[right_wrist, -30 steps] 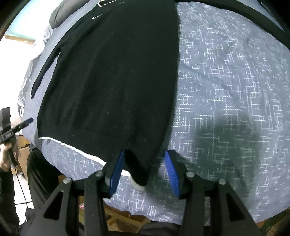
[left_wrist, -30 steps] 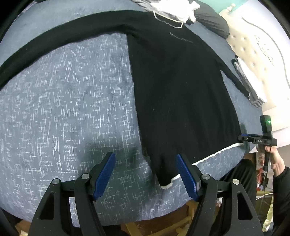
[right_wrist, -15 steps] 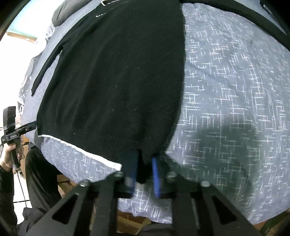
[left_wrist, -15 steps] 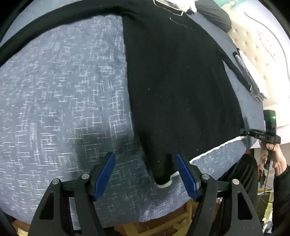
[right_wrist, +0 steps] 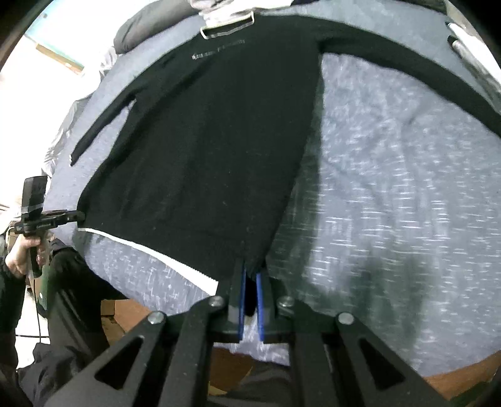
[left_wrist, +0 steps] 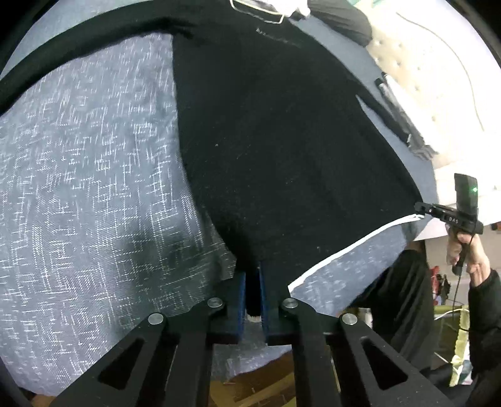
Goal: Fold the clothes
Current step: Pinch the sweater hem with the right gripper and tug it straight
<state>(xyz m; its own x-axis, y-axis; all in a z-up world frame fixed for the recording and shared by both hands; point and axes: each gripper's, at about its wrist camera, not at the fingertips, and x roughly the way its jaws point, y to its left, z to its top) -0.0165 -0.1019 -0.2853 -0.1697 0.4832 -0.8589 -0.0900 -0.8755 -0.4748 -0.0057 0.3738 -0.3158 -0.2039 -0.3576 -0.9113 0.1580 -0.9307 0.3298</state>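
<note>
Gripping the near hem of the black sweater (left_wrist: 281, 150) at both bottom corners, we are starting the first fold. The left gripper (left_wrist: 253, 292) is clamped on the left hem corner, its blue pads pressed together on a bunched tuck of knit with a bit of white trim poking out below. The right gripper (right_wrist: 250, 292) is clamped the same way on the right hem corner. The sweater is lying flat on the grey patterned bedspread (left_wrist: 94, 175), collar at the far end, sleeves spread out to the left and right, and the white-edged hem (right_wrist: 147, 250) hanging near the bed's near edge.

We are judging the next move as a joint lift: both corners need raising evenly and carrying toward the far collar so the body doubles over without dragging or twisting. The spread sleeves will probably need tucking in too.

We are not seeing the sleeve ends fully; the left sleeve runs out of frame in the left view. The right view is blurring, so the bedspread weave is smeared there. How much cloth sits between the pads is hidden by the jaws. The pile beyond the collar (right_wrist: 225, 25) is too cropped to identify.
</note>
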